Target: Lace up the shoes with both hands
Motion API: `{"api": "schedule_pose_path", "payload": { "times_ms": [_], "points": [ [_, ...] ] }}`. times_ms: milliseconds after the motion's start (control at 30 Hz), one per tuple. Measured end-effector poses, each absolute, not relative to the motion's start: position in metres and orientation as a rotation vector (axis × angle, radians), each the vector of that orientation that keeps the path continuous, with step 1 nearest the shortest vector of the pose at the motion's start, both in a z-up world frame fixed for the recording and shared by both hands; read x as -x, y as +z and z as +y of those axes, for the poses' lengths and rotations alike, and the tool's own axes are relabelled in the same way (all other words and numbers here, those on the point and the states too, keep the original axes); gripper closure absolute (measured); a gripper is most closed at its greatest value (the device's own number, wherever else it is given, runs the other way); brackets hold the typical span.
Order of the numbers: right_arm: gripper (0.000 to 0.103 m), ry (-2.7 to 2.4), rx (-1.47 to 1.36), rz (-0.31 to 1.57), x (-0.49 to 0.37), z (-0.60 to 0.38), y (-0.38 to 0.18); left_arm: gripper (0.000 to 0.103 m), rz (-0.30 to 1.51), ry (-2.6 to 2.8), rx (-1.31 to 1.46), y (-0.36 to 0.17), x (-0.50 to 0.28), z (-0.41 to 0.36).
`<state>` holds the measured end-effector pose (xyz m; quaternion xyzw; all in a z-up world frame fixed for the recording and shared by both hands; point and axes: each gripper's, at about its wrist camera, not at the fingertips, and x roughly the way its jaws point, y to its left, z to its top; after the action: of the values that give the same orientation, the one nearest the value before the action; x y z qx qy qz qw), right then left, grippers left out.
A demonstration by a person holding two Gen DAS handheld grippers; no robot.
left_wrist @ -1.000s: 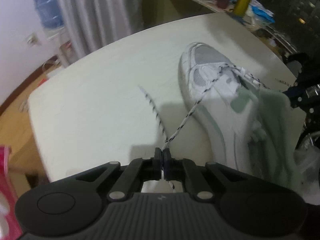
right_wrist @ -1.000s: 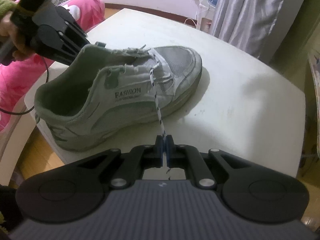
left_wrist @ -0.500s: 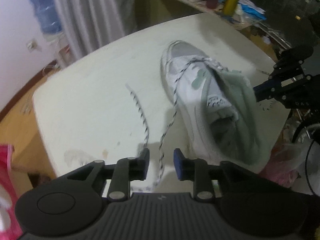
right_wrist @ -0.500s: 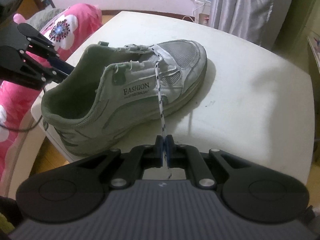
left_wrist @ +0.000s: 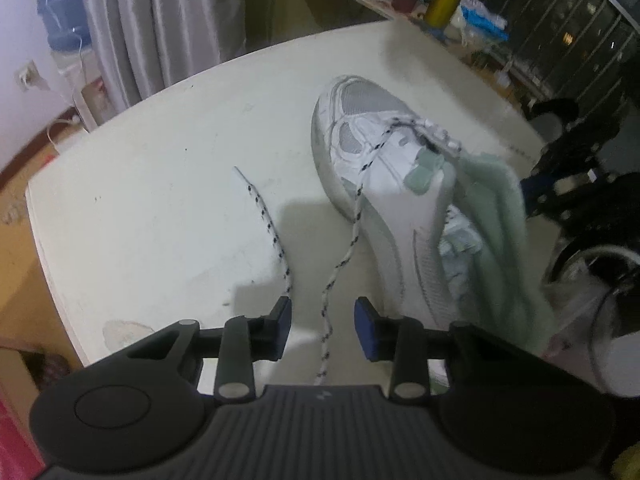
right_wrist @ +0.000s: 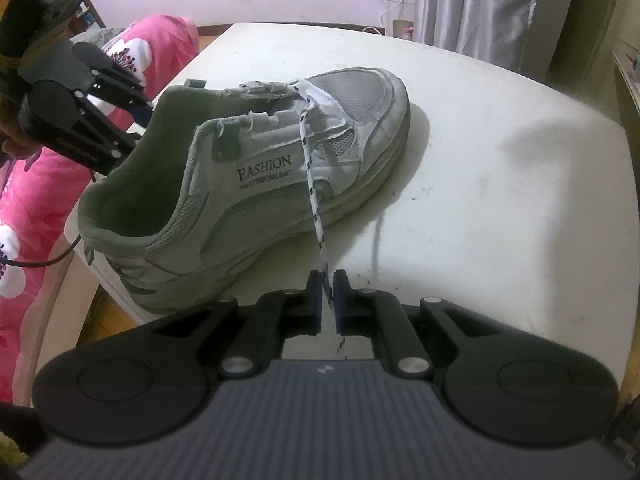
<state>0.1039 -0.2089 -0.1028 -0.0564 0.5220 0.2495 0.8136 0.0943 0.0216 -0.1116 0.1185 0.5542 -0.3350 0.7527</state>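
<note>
The table (right_wrist: 500,128) carries the shoe (right_wrist: 260,168), toe toward 1 o'clock in the right wrist view, heel over the near edge. Left gripper (left_wrist: 323,322) is unclenched, lace (left_wrist: 352,236) slack between its pads, untouched. Right gripper (right_wrist: 327,294) pinches the other lace end, jaws just easing apart. Risk: that end slips free, or a hard tug drags the overhanging shoe off.

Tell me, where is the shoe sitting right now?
In the right wrist view the white sneaker lies on the white table, heel at the table's near left edge, toe pointing toward the grey curtain.
</note>
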Motion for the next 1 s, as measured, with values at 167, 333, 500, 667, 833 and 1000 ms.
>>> {"api": "schedule_pose_path", "payload": {
  "times_ms": [167, 333, 500, 667, 833, 1000],
  "points": [
    [0.097, 0.532, 0.114, 1.135, -0.101, -0.206, -0.107, 0.074, 1.233, -0.723, -0.205, -0.12, -0.094, 0.029],
    [0.097, 0.537, 0.102, 1.161, -0.102, -0.201, -0.113, 0.078, 1.258, -0.711, -0.129, -0.135, -0.096, 0.036],
    [0.097, 0.521, 0.083, 1.191, -0.103, -0.2, -0.118, 0.078, 1.232, -0.721, -0.088, -0.136, -0.097, 0.041],
    [0.097, 0.504, 0.047, 1.211, -0.106, -0.202, -0.119, 0.101, 1.185, -0.662, -0.067, -0.138, -0.095, 0.043],
    [0.097, 0.492, -0.008, 1.227, -0.105, -0.209, -0.116, 0.101, 1.189, -0.633, 0.035, -0.128, -0.079, 0.055],
    [0.097, 0.483, -0.106, 1.268, -0.099, -0.22, -0.115, 0.101, 1.206, -0.629, 0.177, -0.106, -0.055, 0.074]
  ]
}}
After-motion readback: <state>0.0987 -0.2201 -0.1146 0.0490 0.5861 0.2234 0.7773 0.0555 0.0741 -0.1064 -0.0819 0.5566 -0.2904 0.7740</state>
